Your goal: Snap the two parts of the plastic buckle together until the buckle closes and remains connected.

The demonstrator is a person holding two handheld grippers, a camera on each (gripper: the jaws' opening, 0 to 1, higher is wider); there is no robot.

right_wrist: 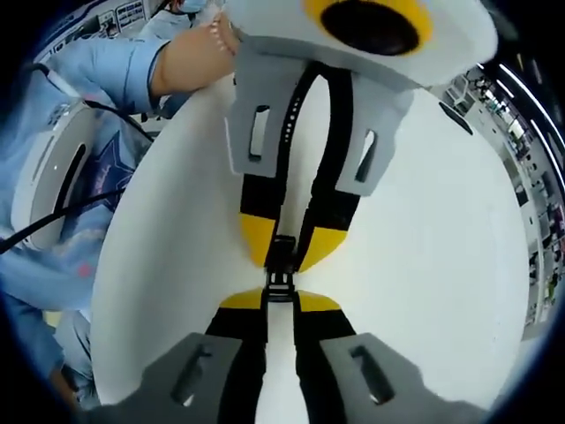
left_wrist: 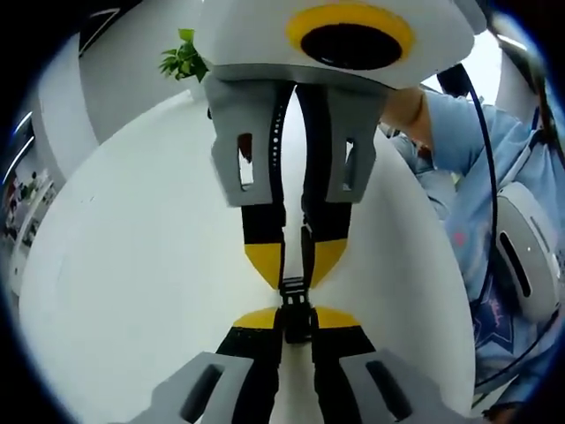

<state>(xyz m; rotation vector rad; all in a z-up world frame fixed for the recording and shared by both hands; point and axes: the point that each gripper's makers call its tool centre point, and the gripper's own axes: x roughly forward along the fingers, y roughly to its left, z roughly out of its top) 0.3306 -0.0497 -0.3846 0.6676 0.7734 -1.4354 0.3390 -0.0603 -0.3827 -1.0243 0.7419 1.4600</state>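
Observation:
Over the white table [left_wrist: 132, 265] my two grippers face each other tip to tip. My left gripper [left_wrist: 297, 316] rises from the bottom of the left gripper view, its yellow-tipped jaws shut on one black buckle part [left_wrist: 298, 322]. My right gripper [left_wrist: 296, 265] comes down from the top, shut on the other buckle part [left_wrist: 294, 288], with a black strap [left_wrist: 306, 243] running up between its jaws. In the right gripper view my right gripper [right_wrist: 278, 302] holds its buckle part [right_wrist: 277, 290] against the part [right_wrist: 282, 252] in my left gripper [right_wrist: 287, 243]. The two parts touch end to end; whether they are latched I cannot tell.
The white table [right_wrist: 441, 230] is round. A small green plant [left_wrist: 184, 60] stands past its far edge. A person in light blue clothes [left_wrist: 490, 203] [right_wrist: 79, 203] stands close against the table's side, with a white device and black cable [left_wrist: 521, 252] on the body.

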